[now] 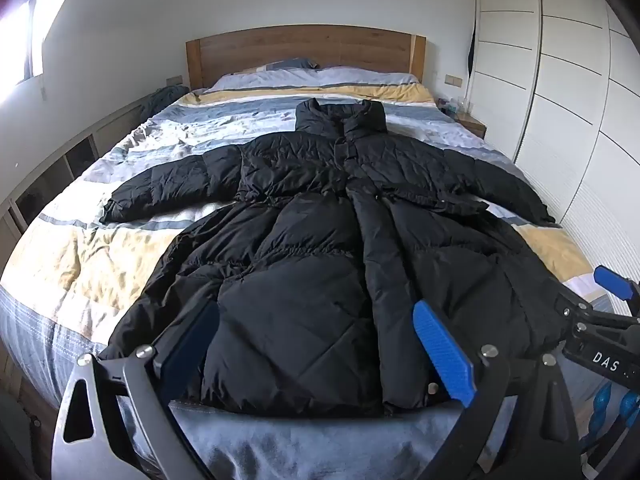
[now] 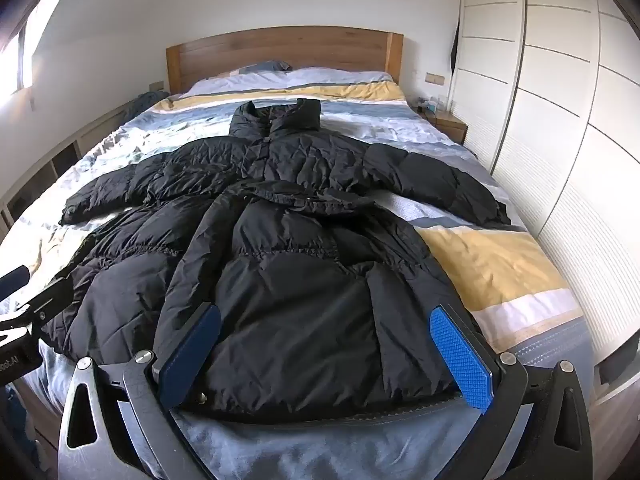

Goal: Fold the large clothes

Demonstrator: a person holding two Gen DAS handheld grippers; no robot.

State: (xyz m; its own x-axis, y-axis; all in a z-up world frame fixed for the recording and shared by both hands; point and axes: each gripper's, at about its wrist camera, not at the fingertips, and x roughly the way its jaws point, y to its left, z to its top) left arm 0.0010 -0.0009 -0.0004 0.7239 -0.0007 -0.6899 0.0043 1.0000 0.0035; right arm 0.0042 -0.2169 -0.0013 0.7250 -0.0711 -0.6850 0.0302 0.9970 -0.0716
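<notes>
A long black puffer coat lies spread flat, front up, on the striped bedcover of a bed. Its long axis runs along the length of the bed: the stand-up collar points toward the wooden headboard and the pillows, and the wide hem lies at the foot edge, nearest the cameras. Both sleeves are laid outward, slanting down from the shoulders; the left sleeve reaches toward the left side edge of the bed, and the right sleeve reaches toward the right side edge, next to the white wardrobe doors. The coat sits roughly in the middle of the bed's width, with bare striped cover on both sides of the skirt. The left gripper hangs over the foot edge, angled down at the coat, its jaws spread wide with nothing between the pads; the hem's left half shows in the gap between them, but whether a pad touches the fabric cannot be told. The right gripper is held the same way just beside it, over the hem's right half, jaws likewise wide apart and gripping nothing. In the left wrist view the right gripper's blue finger shows at the right edge, beside the hem's right corner.
</notes>
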